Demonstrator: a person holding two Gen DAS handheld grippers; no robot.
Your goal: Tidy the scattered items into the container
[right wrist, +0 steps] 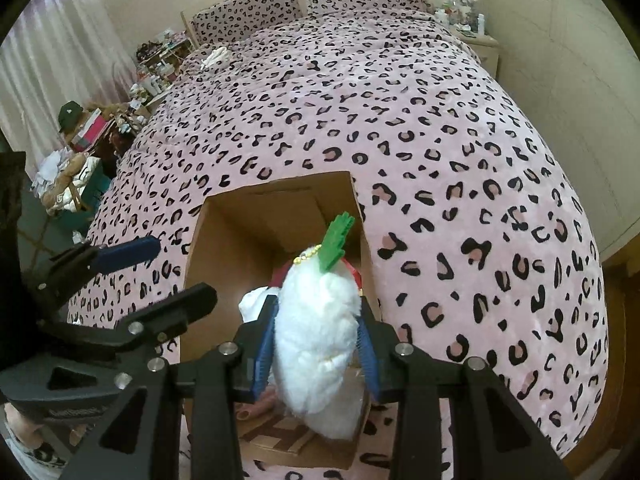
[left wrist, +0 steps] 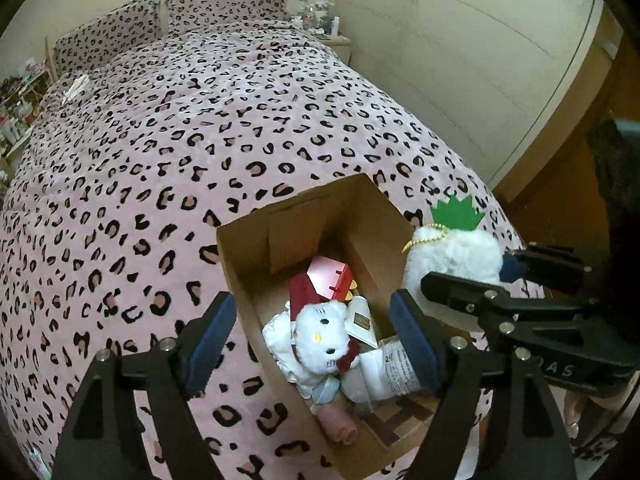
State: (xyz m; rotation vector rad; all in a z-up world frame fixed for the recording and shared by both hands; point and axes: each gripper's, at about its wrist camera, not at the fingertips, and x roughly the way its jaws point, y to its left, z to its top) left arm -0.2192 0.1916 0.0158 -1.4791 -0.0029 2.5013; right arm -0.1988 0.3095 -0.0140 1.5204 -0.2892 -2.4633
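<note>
Right gripper (right wrist: 316, 354) pinching the white plush toy (right wrist: 318, 344) across its soft middle, blue pads pressed into the fur on both sides. Long axis running straight ahead along the fingers toward 12 o'clock, green felt crown (right wrist: 334, 242) leading and already over the open cardboard box (right wrist: 224, 248) on the leopard-print bed (right wrist: 440, 120). Seen from the left wrist, toy at about 2 o'clock, at the box's right rim. Left gripper (left wrist: 312, 344) spread wide and empty, straddling the box's near end above the Hello Kitty plush (left wrist: 322, 338). Probably only a short forward drop left for the nearer, right hand.
</note>
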